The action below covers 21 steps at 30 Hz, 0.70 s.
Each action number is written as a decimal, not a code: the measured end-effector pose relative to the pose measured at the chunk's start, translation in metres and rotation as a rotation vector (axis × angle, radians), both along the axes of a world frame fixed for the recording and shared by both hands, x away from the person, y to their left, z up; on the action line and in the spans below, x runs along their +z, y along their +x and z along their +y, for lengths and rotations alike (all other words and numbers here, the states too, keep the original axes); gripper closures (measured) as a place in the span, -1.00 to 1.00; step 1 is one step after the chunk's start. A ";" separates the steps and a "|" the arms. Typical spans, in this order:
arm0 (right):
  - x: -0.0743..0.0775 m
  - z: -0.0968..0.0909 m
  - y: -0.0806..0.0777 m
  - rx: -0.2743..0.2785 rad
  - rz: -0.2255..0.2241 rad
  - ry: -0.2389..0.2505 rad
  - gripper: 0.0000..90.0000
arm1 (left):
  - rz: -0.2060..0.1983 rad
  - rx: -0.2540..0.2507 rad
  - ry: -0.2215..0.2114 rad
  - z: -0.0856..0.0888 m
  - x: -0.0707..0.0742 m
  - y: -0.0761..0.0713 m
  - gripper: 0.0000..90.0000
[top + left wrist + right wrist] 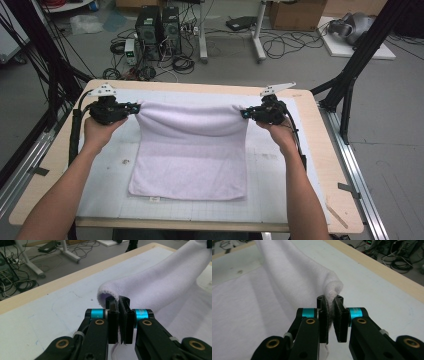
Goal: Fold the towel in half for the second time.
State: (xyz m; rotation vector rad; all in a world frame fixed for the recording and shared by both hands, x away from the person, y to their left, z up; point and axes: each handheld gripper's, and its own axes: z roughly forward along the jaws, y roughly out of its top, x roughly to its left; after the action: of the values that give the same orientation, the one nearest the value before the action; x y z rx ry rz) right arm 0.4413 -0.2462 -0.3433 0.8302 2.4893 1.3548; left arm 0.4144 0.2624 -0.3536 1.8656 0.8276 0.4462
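Halfway, likely: left gripper (pixel 134 107) and right gripper (pixel 244 114) each clamp far corner of towel (pixel 192 160); far edge lifted above mat (pixel 100 185), near half flat on mat; fold toward near edge remains.

The towel (pixel 192 150) lies on the mat (pixel 280 200) (far edge lifted), between left gripper (pixel 134 107) and right gripper (pixel 244 113).

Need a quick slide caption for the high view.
Both grippers, left and right, pinch a white towel's far corners, lifting them above the table.
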 end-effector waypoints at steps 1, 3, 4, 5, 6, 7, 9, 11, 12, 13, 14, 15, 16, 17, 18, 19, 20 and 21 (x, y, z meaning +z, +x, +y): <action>-0.001 -0.001 -0.005 0.011 -0.007 0.000 0.88 | 0.001 -0.007 0.000 0.001 -0.001 -0.005 0.91; -0.003 -0.002 -0.015 0.031 -0.008 0.001 0.88 | -0.007 -0.023 0.000 0.003 -0.004 -0.015 0.91; -0.004 -0.003 -0.021 0.040 -0.012 0.004 0.88 | -0.009 -0.033 -0.003 0.003 -0.006 -0.020 0.91; -0.005 -0.004 -0.027 0.045 -0.009 0.006 0.88 | -0.009 -0.045 0.002 0.004 -0.008 -0.026 0.91; -0.007 -0.005 -0.033 0.055 -0.015 0.010 0.88 | -0.016 -0.055 0.003 0.005 -0.011 -0.034 0.91; -0.009 -0.006 -0.042 0.069 -0.016 0.010 0.88 | -0.017 -0.061 0.003 0.005 -0.014 -0.039 0.91; -0.013 -0.007 -0.055 0.081 -0.021 0.010 0.88 | -0.020 -0.082 0.008 0.007 -0.020 -0.053 0.91; -0.018 -0.008 -0.068 0.095 -0.018 0.031 0.88 | -0.013 -0.101 0.009 0.011 -0.028 -0.068 0.91; -0.020 -0.008 -0.072 0.098 -0.019 0.032 0.88 | -0.010 -0.108 0.007 0.013 -0.033 -0.075 0.91; -0.023 -0.008 -0.079 0.104 -0.013 0.035 0.88 | 0.004 -0.116 -0.003 0.016 -0.039 -0.083 0.91; -0.027 -0.007 -0.086 0.114 -0.018 0.032 0.88 | 0.014 -0.126 0.004 0.018 -0.043 -0.089 0.91; -0.030 -0.007 -0.091 0.119 -0.015 0.027 0.88 | 0.019 -0.131 0.005 0.018 -0.047 -0.094 0.91; -0.033 -0.007 -0.095 0.118 -0.006 0.025 0.88 | 0.027 -0.139 0.005 0.019 -0.051 -0.099 0.91; -0.038 -0.007 -0.098 0.122 0.003 0.019 0.87 | 0.036 -0.147 0.004 0.019 -0.054 -0.103 0.91; -0.043 -0.006 -0.102 0.126 0.016 0.004 0.87 | 0.041 -0.155 0.008 0.019 -0.057 -0.107 0.91; -0.047 -0.006 -0.106 0.126 0.016 0.007 0.87 | 0.045 -0.163 0.019 0.018 -0.060 -0.111 0.90; -0.052 -0.007 -0.109 0.128 0.025 0.010 0.86 | 0.051 -0.169 0.025 0.017 -0.062 -0.113 0.90; -0.056 -0.008 -0.112 0.127 0.032 0.000 0.85 | 0.060 -0.178 0.027 0.016 -0.065 -0.116 0.89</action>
State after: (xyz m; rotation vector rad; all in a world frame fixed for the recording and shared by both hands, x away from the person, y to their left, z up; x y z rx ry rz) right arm 0.3292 -0.2539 -0.3991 0.7094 2.6066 1.3916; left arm 0.2987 0.2780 -0.4185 1.9661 0.6909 0.2923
